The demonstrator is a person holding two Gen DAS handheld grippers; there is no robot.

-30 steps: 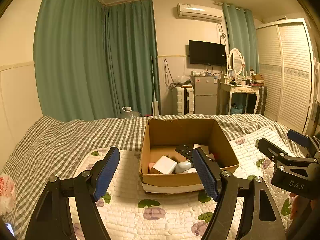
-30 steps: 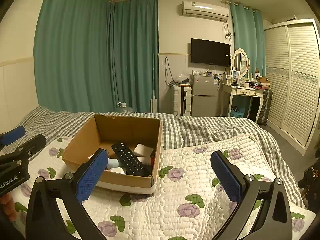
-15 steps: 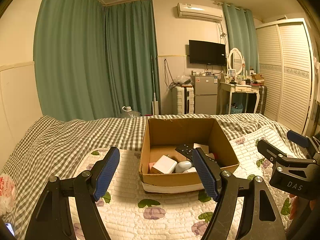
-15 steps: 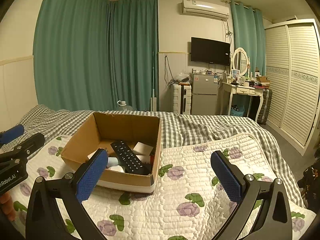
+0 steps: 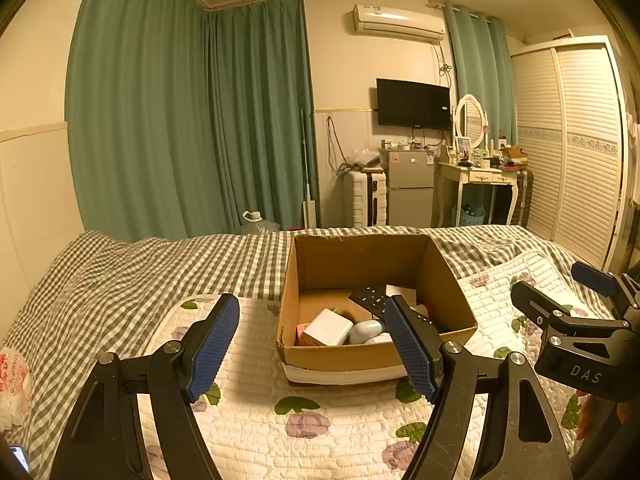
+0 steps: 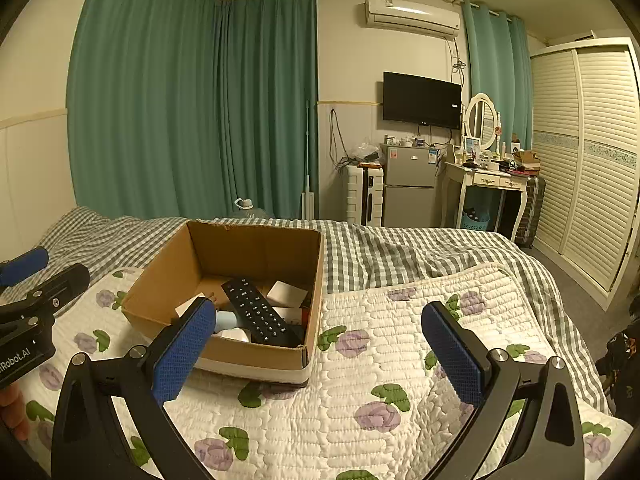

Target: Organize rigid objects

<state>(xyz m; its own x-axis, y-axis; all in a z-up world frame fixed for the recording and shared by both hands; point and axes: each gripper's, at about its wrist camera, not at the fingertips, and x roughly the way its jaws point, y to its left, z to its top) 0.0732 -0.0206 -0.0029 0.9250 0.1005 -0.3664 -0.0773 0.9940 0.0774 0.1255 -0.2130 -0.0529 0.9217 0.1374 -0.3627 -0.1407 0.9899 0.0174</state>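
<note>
Both held above the quilt, the left gripper and right gripper are spread wide and empty. Beyond them lies the box, holding the remote, charger and other small items. Risk: a finger catching the box rim would likely tip it on the soft bedding. Open quilt lies right of the box.

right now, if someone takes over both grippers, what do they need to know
Left gripper: jaws wide open, empty, above the quilt in front of the cardboard box.
Right gripper: jaws wide open, empty, to the right of the box.
In the box: black remote control, white charger, pale blue rounded item, white cards.
Done: everything visible is in the box.
Left: no loose rigid item shows on the quilt; check outside the views.
</note>
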